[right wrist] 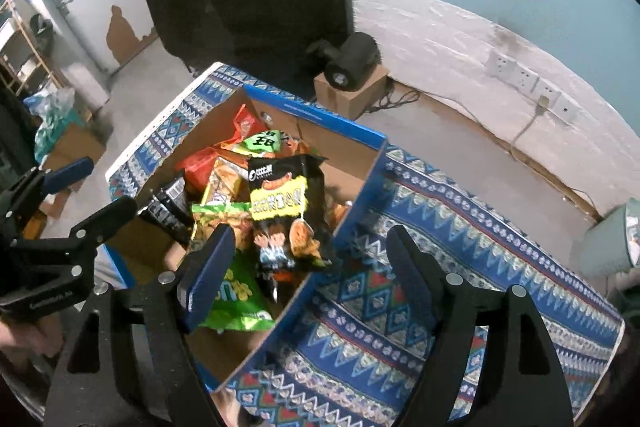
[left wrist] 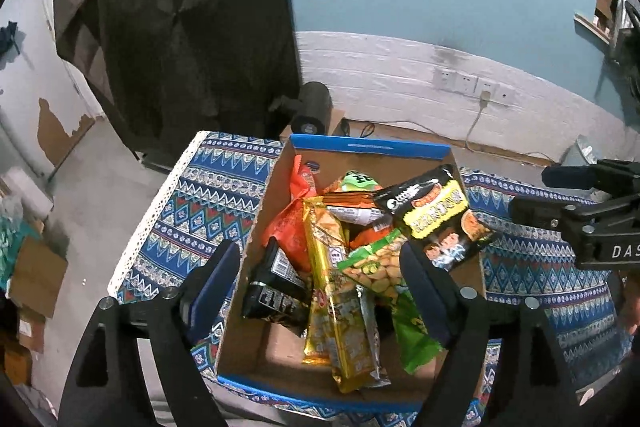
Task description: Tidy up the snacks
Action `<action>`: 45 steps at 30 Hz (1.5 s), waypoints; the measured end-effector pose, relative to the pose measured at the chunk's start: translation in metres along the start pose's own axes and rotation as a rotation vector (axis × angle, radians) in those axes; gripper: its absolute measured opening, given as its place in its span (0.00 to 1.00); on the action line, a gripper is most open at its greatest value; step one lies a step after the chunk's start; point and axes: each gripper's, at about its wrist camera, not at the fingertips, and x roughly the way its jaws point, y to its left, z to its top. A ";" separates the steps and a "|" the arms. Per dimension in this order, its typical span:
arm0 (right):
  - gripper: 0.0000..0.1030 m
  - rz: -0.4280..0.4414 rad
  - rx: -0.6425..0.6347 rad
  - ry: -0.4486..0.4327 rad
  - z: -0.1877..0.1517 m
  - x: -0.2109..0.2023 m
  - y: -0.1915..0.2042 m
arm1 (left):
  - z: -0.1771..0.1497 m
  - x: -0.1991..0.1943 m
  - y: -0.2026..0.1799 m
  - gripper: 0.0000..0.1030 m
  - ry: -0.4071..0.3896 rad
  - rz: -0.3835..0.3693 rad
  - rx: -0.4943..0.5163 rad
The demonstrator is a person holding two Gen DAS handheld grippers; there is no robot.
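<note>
The left gripper [left wrist: 322, 291] hangs over the near half of the cardboard box [left wrist: 256, 223], its fingers [left wrist: 216, 279] spread wide and holding nothing; one finger sits outside the box's left wall, the other over the green peanut bag [left wrist: 376, 267]. The right gripper [right wrist: 308, 275] is likewise spread and empty, straddling the box's right wall [right wrist: 352, 219], with one finger above the green bag and the other over the patterned cloth [right wrist: 460, 211] that covers the desk.

The snacks all lie heaped inside the box, which stands toward the desk's far left corner. The black-and-yellow bag [left wrist: 436, 215] leans up against the box's right wall, its lower edge poking past the rim. The long gold packet [left wrist: 336, 287] lies across the pile toward the near wall, beside a small black packet [left wrist: 276, 291] and orange bags [left wrist: 292, 227] further back.

The likeliest mishap, as I judge it, is a finger catching the box wall on the way down and dragging or tipping the light carton, since each gripper straddles a side. The black-and-yellow bag looks loosely propped; a nudge could send it over the rim onto the cloth. Slick, air-filled wrappers may also squirt out of a pinch, or two overlapping packets may come up together. The two grippers work close to each other and could collide, though the fisheye makes their real gap hard to judge.
</note>
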 end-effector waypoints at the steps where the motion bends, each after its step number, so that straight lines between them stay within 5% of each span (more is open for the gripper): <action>1: 0.77 -0.003 0.003 -0.005 -0.002 -0.004 -0.001 | -0.001 -0.003 -0.002 0.85 -0.007 -0.001 0.005; 15: 0.77 -0.041 0.022 -0.041 -0.031 -0.030 -0.012 | -0.009 -0.026 -0.023 0.97 -0.061 0.053 0.073; 45: 0.77 -0.062 0.057 -0.051 -0.047 -0.043 -0.033 | -0.012 -0.031 -0.028 0.98 -0.054 0.050 0.092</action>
